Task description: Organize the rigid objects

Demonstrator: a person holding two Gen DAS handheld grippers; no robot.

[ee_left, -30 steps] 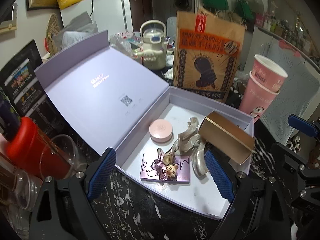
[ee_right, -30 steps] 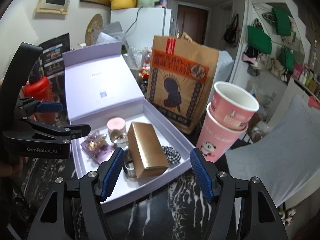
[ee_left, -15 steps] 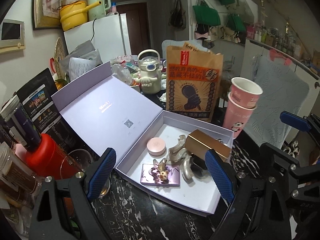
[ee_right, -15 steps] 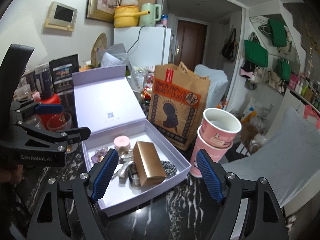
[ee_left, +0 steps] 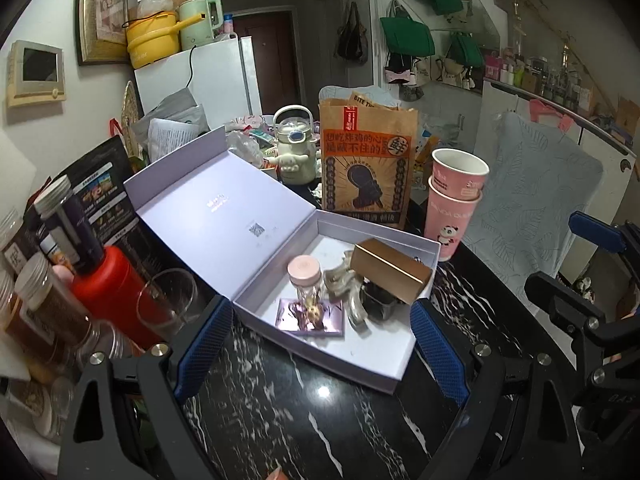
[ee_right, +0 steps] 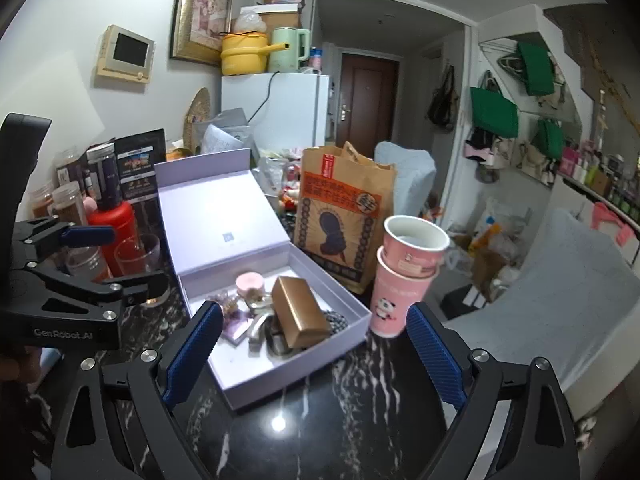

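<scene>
Right, view by view.

Left wrist, gripper: left gripper (ee_left: 320, 344) wide open, nothing btwn the pads, hanging over the dark marble table (ee_left: 304, 420) at the near edge of the box.
Left wrist, box: lilac box (ee_left: 352, 368) open, lid laid back to the left; inside are a pink-capped jar (ee_left: 304, 280), a purple card (ee_left: 312, 318), a gold box (ee_left: 390, 276) lying tilted on silver bits at the right end.
Left wrist, clutter: red bottle (ee_left: 108, 296) + glass (ee_left: 168, 300) just left of the box; pink cups (ee_left: 454, 200) far right.
Right wrist, gripper: right gripper (ee_right: 316, 348) jaws opening, empty; gold box (ee_right: 300, 312) sits in the box (ee_right: 280, 376) beyond them, untouched.
Right wrist, neighbours: paper bag (ee_right: 344, 220) behind, cups (ee_right: 408, 272) just right of the box.
Step, my read: items look packed, so prob. closing the lid is what's left.
How to do it well: level the gold box first or the lid may not seat; take the lid from its far-left edge w/ the left gripper, steady the near wall w/ the right, keep clear of the glass and cups.
</scene>
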